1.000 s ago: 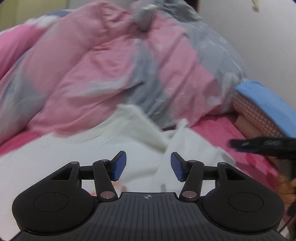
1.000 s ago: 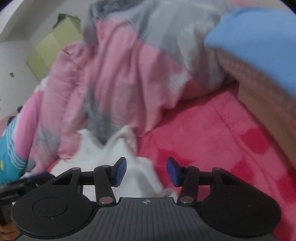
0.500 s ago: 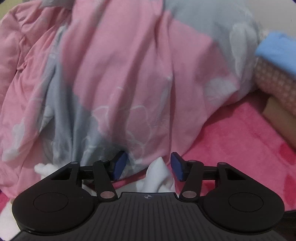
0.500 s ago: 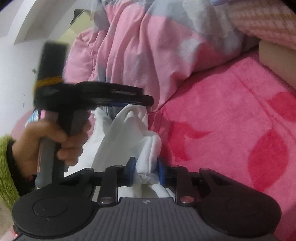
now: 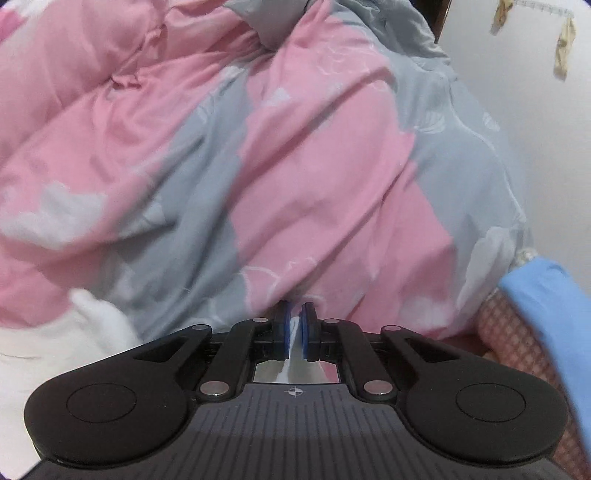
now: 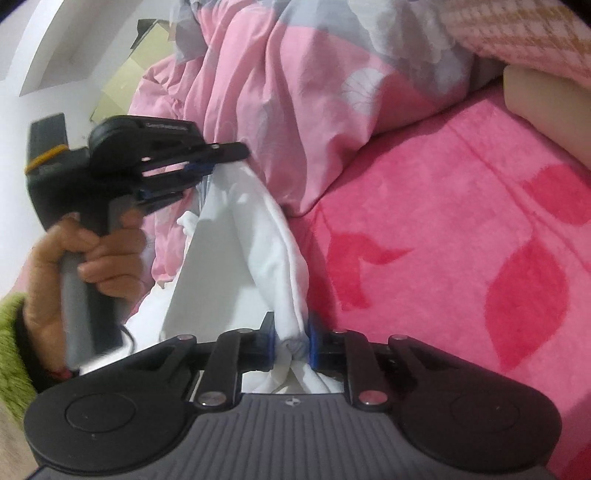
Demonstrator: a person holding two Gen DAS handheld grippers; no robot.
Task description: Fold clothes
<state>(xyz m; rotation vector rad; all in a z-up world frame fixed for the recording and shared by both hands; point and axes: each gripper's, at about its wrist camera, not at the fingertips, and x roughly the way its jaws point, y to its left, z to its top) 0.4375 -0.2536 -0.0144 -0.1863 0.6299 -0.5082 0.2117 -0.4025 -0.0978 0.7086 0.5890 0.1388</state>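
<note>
A white garment (image 6: 255, 236) lies bunched on the pink bed cover (image 6: 461, 240), stretched between both grippers. My right gripper (image 6: 292, 341) has a thick fold of it between its blue pads, which press on it while the jaws are still closing. In the right wrist view the left gripper (image 6: 207, 170) is held by a hand (image 6: 92, 258) and pinches the garment's far end. In the left wrist view my left gripper (image 5: 294, 328) is shut, with a thin strip of white cloth between the pads. More of the garment (image 5: 55, 354) shows at lower left.
A pink and grey duvet (image 5: 295, 166) is heaped right behind the garment and shows again in the right wrist view (image 6: 295, 92). A blue pillow (image 5: 546, 314) on a checked cushion (image 6: 517, 33) lies at the right. A green fuzzy sleeve (image 6: 14, 350) is at the left edge.
Both grippers were open a second ago. The right one closed on the bunched white cloth first. The left one swung toward the duvet and has now shut on the cloth's far end.
</note>
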